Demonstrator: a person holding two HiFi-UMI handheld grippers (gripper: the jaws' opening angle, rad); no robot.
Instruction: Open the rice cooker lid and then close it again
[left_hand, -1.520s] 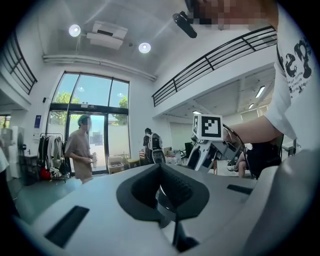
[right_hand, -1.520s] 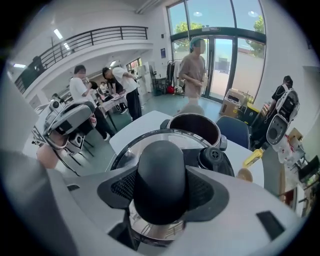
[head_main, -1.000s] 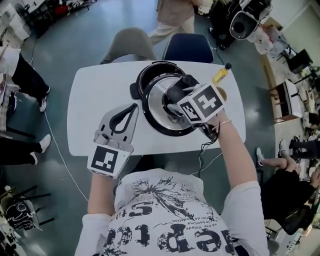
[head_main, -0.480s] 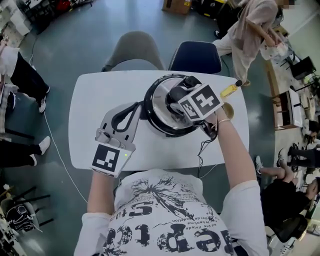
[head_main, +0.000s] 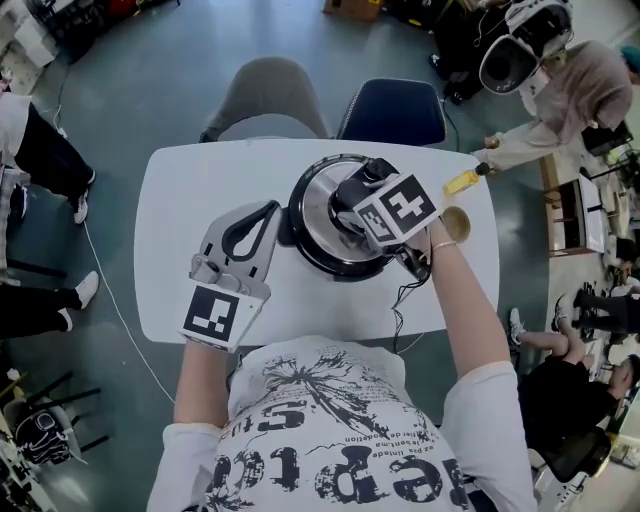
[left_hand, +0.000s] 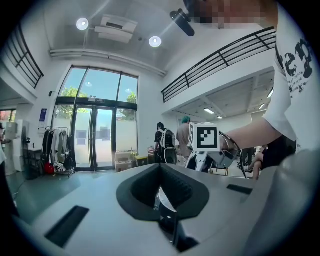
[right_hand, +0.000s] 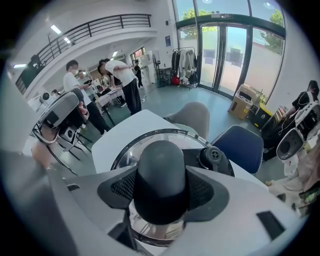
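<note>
On the table, the lid rests atop the rice cooker; right tongs clamp its knob, left tongs pinched together, empty, beside the cooker. I'd seat it squarely before releasing.

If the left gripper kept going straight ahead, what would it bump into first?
Probably the rice cooker, at its side wall; the left gripper sits close beside it, and whether they touch is unclear.

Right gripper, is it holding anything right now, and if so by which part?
Yes. The right gripper is shut on the black knob at the centre of the rice cooker lid, one jaw on each side of it.
</note>
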